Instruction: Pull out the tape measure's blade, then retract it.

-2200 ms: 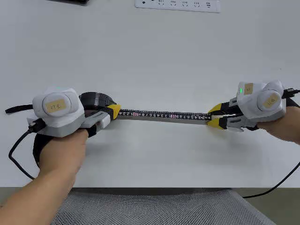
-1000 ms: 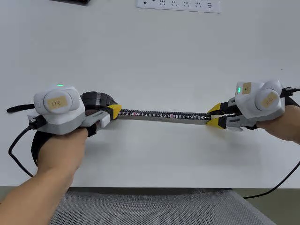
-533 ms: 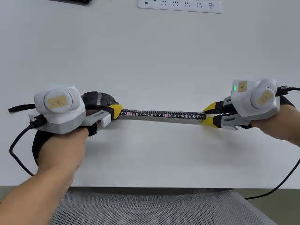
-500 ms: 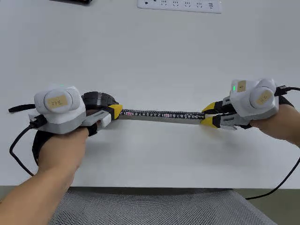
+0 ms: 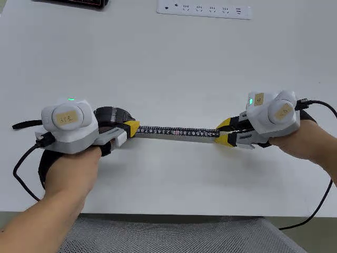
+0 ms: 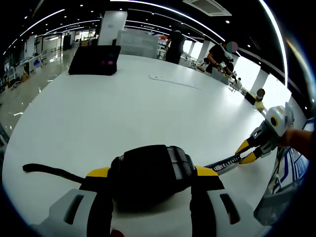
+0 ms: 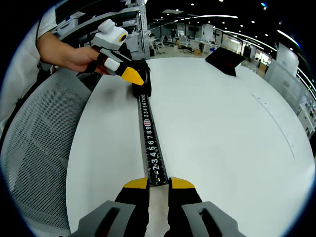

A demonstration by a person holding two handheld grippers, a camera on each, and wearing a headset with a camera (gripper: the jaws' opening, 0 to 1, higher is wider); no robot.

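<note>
The black tape measure case (image 5: 111, 116) sits on the white table, held between the yellow-tipped jaws of my left gripper (image 5: 128, 128); in the left gripper view the case (image 6: 150, 170) lies right between the jaws. Its black blade (image 5: 175, 130) with white numbers stretches right to my right gripper (image 5: 221, 132), which is shut on the blade's end. In the right gripper view the blade (image 7: 150, 139) runs from my right gripper (image 7: 158, 183) up to the case (image 7: 143, 78) and the left gripper (image 7: 129, 74).
A white power strip (image 5: 204, 10) lies at the table's far edge, a dark device (image 5: 71, 3) at the far left. A black strap (image 5: 25, 124) trails left of the case. A mesh chair (image 5: 168, 234) is below the table's near edge.
My right gripper has moved left toward the case with the blade's end in it, so the exposed blade is shorter. The left gripper and case have stayed put.
</note>
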